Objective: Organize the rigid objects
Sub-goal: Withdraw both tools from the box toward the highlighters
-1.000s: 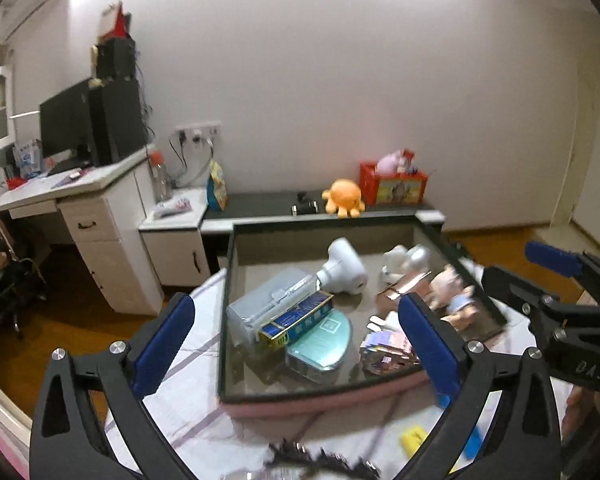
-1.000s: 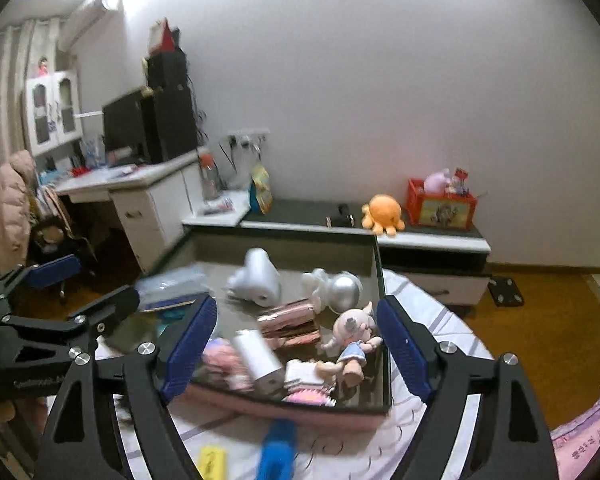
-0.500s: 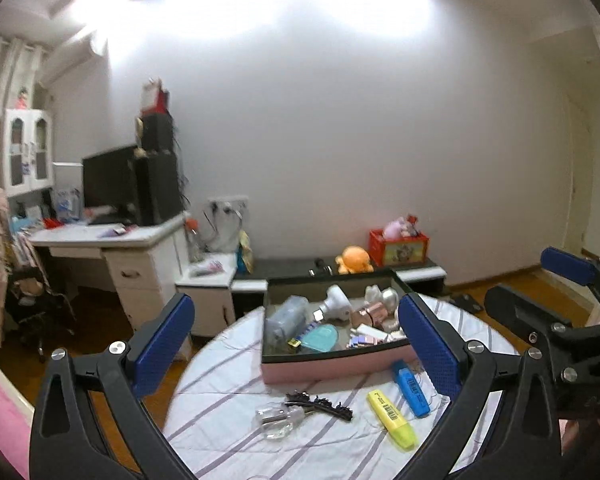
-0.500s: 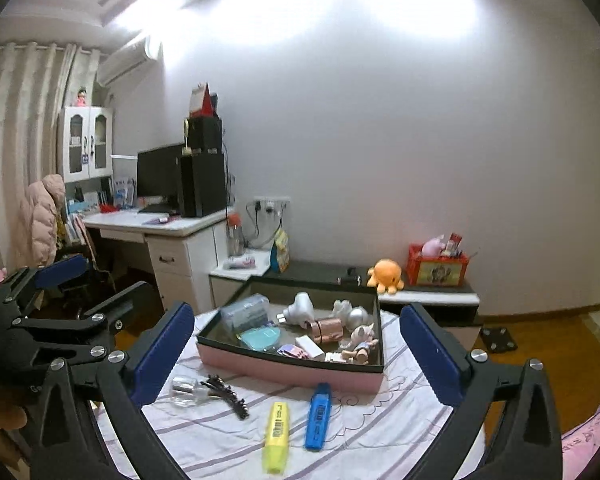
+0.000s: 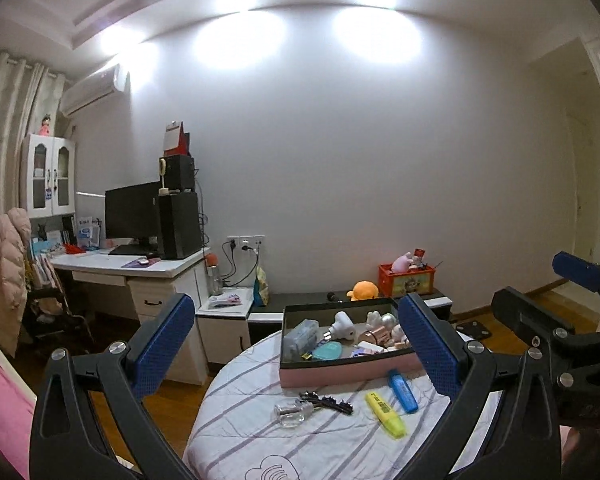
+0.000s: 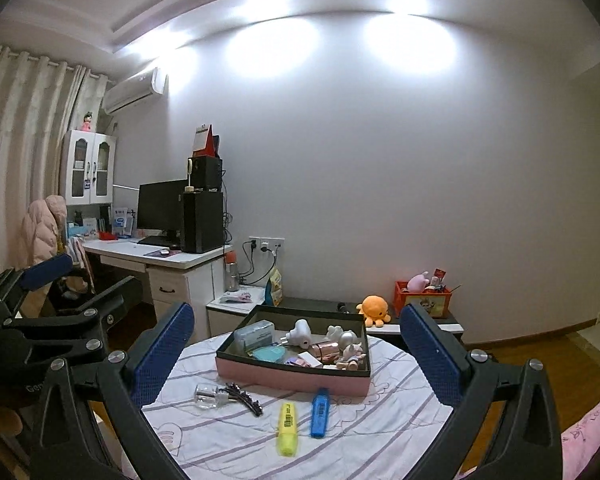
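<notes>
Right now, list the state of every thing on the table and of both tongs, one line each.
Left tongs: open, empty.
Right tongs: open, empty.
Box: lidless, holding small items.
Yellow marker: lying flat on the cloth, outside the box, capped.
Blue marker: lying flat beside the yellow one, outside the box.
Hair clip: lying on the cloth, outside the box.
Clear bottle: on its side, next to the clip.

Box (image 5: 340, 374) contents too small to ID; right finger (image 5: 428, 344) hides its corner (left wrist view)
</notes>
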